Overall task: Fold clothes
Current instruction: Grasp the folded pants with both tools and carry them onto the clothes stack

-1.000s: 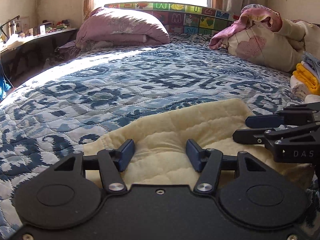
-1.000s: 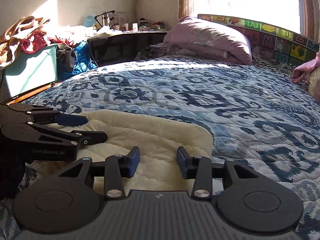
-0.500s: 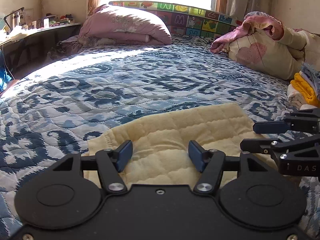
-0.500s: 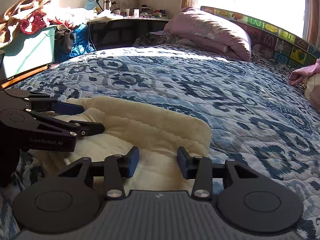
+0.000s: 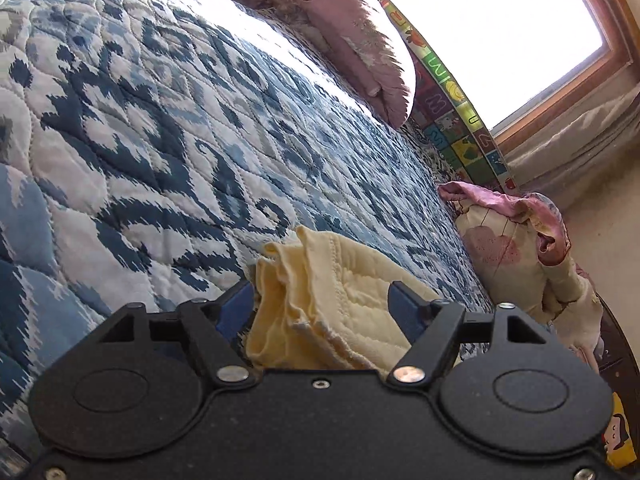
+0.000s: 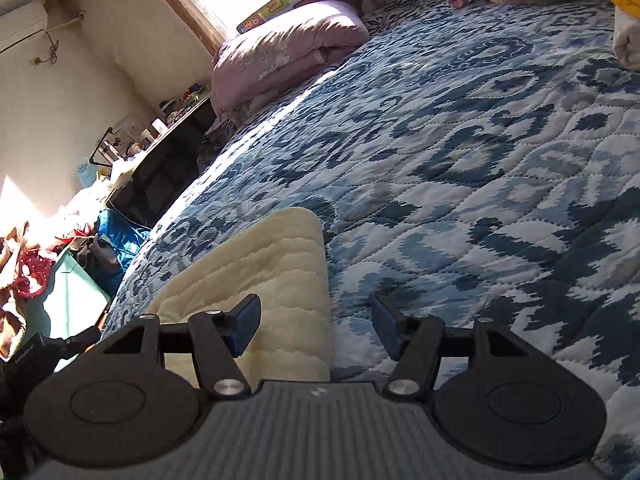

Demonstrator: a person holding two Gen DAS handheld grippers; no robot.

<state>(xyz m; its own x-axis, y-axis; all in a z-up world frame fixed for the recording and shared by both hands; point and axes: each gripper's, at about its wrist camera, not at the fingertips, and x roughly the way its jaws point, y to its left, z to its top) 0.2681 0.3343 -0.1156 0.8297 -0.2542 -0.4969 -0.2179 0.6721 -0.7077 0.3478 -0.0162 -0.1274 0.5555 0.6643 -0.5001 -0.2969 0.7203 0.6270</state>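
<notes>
A folded pale yellow quilted garment (image 5: 340, 300) lies on the blue patterned bedspread (image 5: 160, 140). My left gripper (image 5: 322, 304) is open, rolled sideways, with the garment's layered hem edge standing between its blue pads (image 5: 404, 308). My right gripper (image 6: 316, 324) is open, also tilted, straddling the garment's (image 6: 276, 264) right folded edge; its left pad is over the cloth, its right pad (image 6: 384, 324) over the bedspread (image 6: 480, 160). The left gripper's black body (image 6: 44, 354) shows at the far left of the right wrist view.
A pink pillow (image 5: 360, 40) and alphabet mat (image 5: 452, 92) lie by the window. A cream pillow with pink cloth (image 5: 516, 244) sits on the right side of the bed. A cluttered desk (image 6: 160, 128) and a green bin (image 6: 72, 300) stand beside the bed.
Both grippers have rolled sideways and dropped to the garment's edges. The left gripper now has the hem between its open pads; the right sits over the fold's right edge.
</notes>
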